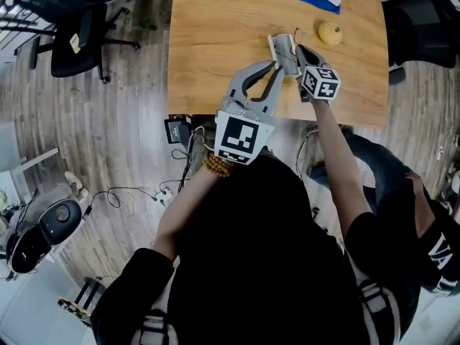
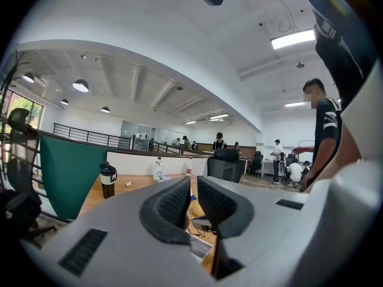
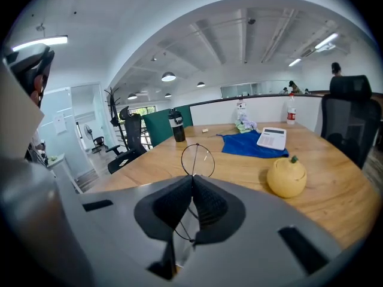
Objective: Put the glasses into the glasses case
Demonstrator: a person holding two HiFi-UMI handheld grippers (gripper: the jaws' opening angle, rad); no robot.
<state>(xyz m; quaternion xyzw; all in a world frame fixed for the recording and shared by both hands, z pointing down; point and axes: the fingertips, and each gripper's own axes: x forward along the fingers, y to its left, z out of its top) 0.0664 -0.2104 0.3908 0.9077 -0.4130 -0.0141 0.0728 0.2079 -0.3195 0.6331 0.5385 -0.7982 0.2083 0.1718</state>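
My left gripper (image 1: 279, 62) is over the wooden table (image 1: 208, 42), and its jaws stand almost together on an edge of the grey glasses case (image 1: 284, 49). In the left gripper view (image 2: 194, 187) a grey piece of the case (image 2: 200, 249) shows low between the pads. My right gripper (image 1: 300, 52) is just right of the case. It is shut (image 3: 192, 178) on the thin wire glasses (image 3: 197, 159). One round lens sticks up above the pads, and the wire frame runs down between them. Both are lifted off the table.
A yellow pear-shaped object (image 3: 286, 177) lies on the table to the right. Behind it are a blue cloth (image 3: 251, 145) with a white calculator (image 3: 272, 138) and a black bottle (image 3: 177, 126). An office chair (image 1: 75, 38) stands left of the table. A second person (image 1: 402, 192) is at my right.
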